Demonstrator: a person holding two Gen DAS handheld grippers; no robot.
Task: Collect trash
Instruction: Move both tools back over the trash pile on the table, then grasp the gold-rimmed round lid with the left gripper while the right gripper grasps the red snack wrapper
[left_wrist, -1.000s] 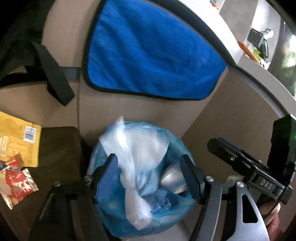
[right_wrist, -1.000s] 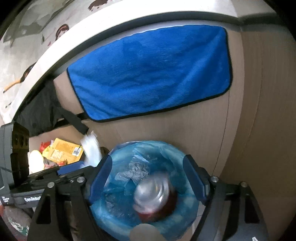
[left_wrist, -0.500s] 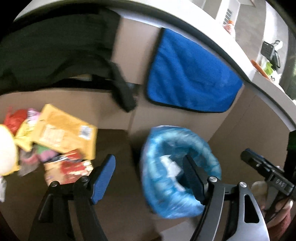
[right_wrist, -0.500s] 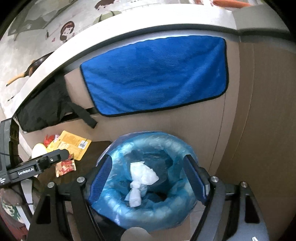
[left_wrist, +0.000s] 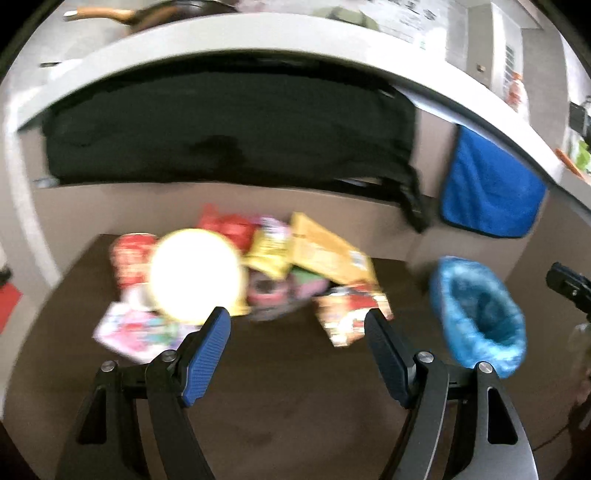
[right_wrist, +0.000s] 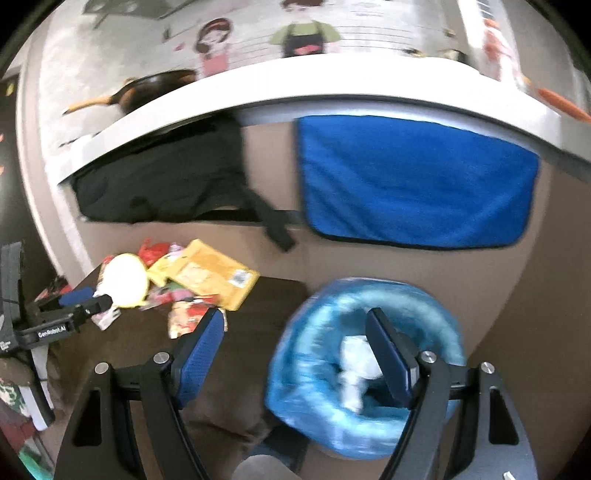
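Observation:
A blue-lined bin (right_wrist: 317, 332) stands beside a low dark table (left_wrist: 288, 398), with a crumpled clear plastic bag (right_wrist: 354, 365) inside. My right gripper (right_wrist: 295, 317) hovers open over the bin's left rim, empty. The trash pile (left_wrist: 280, 273) lies at the table's far side: a yellow packet (left_wrist: 325, 254), red wrappers (left_wrist: 351, 314) and a bright white round lid (left_wrist: 195, 273). My left gripper (left_wrist: 295, 321) is open and empty just short of that pile, with the bin (left_wrist: 476, 314) to its right. In the right wrist view the left gripper (right_wrist: 88, 300) sits at the pile's (right_wrist: 184, 280) left.
A blue towel (right_wrist: 417, 184) and a black bag (left_wrist: 229, 129) hang on the counter front behind the table. One finger of the right gripper (left_wrist: 565, 284) shows at the left wrist view's right edge. A pan (right_wrist: 147, 88) rests on the counter.
The plastic bag left my left gripper and now lies in the bin. The left gripper swung left from the bin to the pile. The right gripper pulled back and leftward from the bin.

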